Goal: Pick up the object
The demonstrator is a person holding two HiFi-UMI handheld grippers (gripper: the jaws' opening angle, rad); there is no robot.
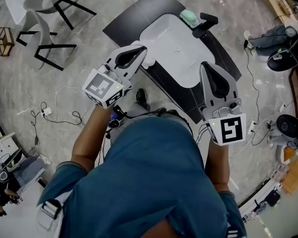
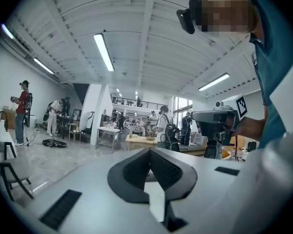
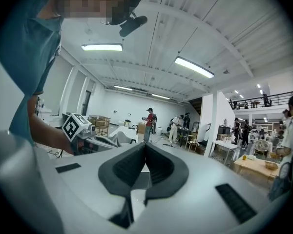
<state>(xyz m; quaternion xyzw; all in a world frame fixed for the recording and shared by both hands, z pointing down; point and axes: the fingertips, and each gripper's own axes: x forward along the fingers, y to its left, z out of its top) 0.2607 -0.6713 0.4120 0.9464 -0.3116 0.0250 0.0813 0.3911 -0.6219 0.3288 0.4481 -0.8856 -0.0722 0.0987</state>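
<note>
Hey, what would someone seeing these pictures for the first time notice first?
Two white grippers fill the head view, the left gripper and right gripper both shut and empty, pointing toward a white basin on a dark countertop. At the basin's far rim lies a mint-green bar, perhaps soap, beside a black tap.

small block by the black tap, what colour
The small block is pale mint green, clearest in the head view.

The left gripper [image 2: 149, 152] is smooth white plastic; the basin [image 1: 176, 51] glossy.
</note>
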